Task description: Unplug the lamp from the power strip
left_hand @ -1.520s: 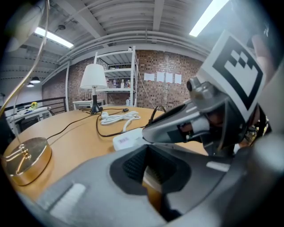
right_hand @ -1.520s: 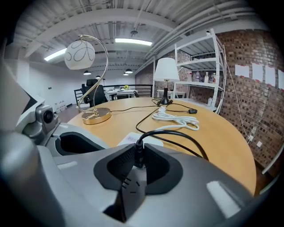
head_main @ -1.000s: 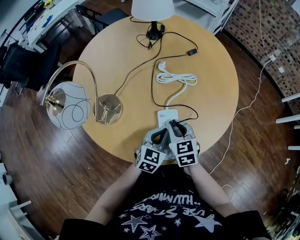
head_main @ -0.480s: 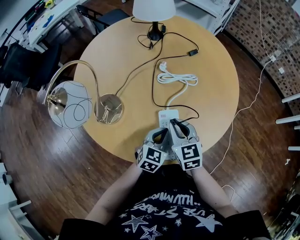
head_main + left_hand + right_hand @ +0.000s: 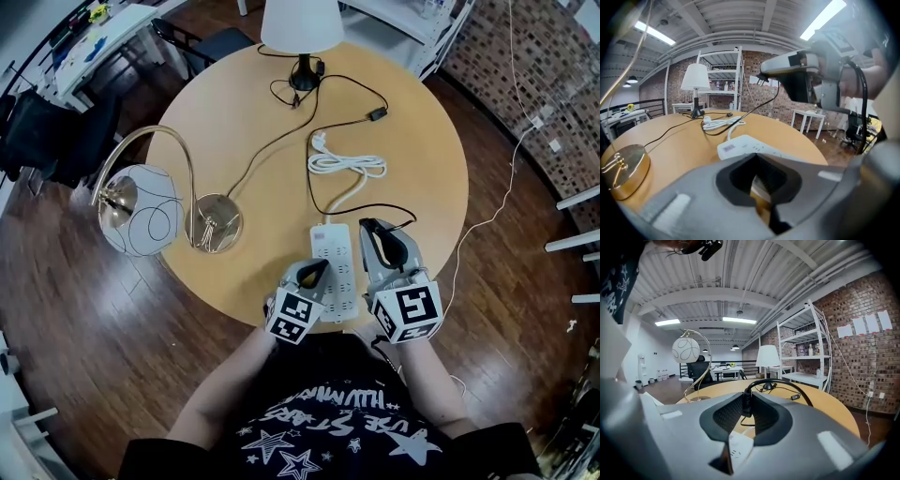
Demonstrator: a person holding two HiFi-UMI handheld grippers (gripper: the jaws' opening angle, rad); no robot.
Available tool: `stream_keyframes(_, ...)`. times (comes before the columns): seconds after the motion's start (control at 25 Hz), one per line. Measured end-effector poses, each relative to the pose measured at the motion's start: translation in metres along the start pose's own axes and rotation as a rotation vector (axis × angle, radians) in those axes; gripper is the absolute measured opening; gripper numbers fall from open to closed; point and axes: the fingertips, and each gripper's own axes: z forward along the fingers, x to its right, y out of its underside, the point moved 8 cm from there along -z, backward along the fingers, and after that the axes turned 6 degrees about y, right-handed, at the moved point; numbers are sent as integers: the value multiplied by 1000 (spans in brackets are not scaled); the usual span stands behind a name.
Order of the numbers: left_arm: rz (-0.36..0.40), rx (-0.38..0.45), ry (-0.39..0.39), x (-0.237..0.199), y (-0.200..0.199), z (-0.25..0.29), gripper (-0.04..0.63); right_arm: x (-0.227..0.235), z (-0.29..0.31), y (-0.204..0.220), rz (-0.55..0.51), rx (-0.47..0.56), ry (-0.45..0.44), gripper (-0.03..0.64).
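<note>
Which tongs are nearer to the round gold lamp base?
Left. The left tongs are at the power strip's left edge, right of the gold lamp base; the right tongs are past the strip's other side.

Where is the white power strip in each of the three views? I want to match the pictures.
Head view: power strip low centre, near the table's front edge.
Left gripper view: power strip in the centre, flat on the table.
Right gripper view: only a bit of the power strip, at the bottom, in the gap between the jaws.
Landmark: white-shade lamp, at the far side in all three.
</note>
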Motion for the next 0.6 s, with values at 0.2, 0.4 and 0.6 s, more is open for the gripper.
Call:
stream_keyframes(0.2, -36, 23, -68, -5, -10, -13, 5, -1, -9, -5, 17, 17, -14, 58)
stream_keyframes(0.4, -41, 165, -161, -13, -43, -44, 5, -6, -19, -20, 19, 59, -54, 58)
stream_keyframes(0.6, -52, 285, -209, -11, -78, -69, 5, -12, -26, -19, 18, 65, -77, 58)
